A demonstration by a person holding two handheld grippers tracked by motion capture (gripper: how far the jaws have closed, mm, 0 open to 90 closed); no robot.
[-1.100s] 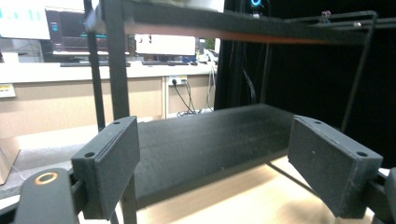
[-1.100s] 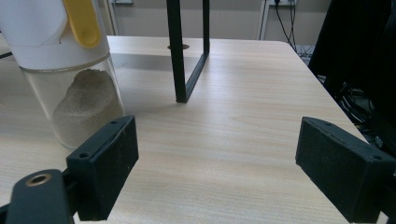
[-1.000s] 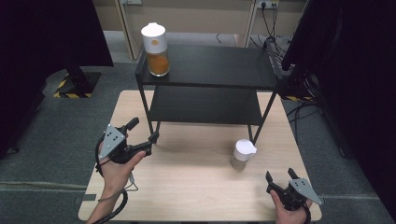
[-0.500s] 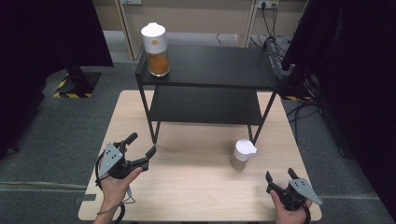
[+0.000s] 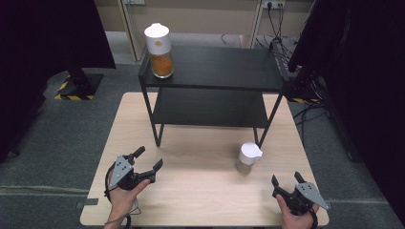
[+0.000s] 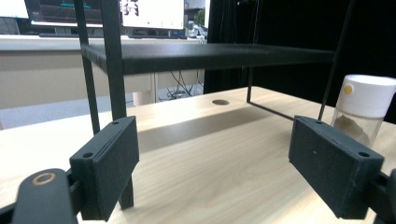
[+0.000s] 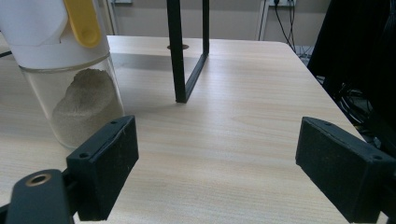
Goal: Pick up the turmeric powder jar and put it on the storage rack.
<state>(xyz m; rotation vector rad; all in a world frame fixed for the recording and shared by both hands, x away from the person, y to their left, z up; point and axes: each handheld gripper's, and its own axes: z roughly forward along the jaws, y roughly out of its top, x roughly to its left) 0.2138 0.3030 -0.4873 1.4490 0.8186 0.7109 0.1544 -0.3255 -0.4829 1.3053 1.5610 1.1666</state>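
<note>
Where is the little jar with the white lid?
In the high view the jar stands on the table's right side, beside the black shelf's front right leg.

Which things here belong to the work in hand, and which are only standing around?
Belong to the work:
- left gripper, open, empty
- right gripper, open, empty
- clear jar of pale powder, white lid, nearest the right gripper

Only standing around:
- jar of orange powder on the black shelf
- cables behind
</note>
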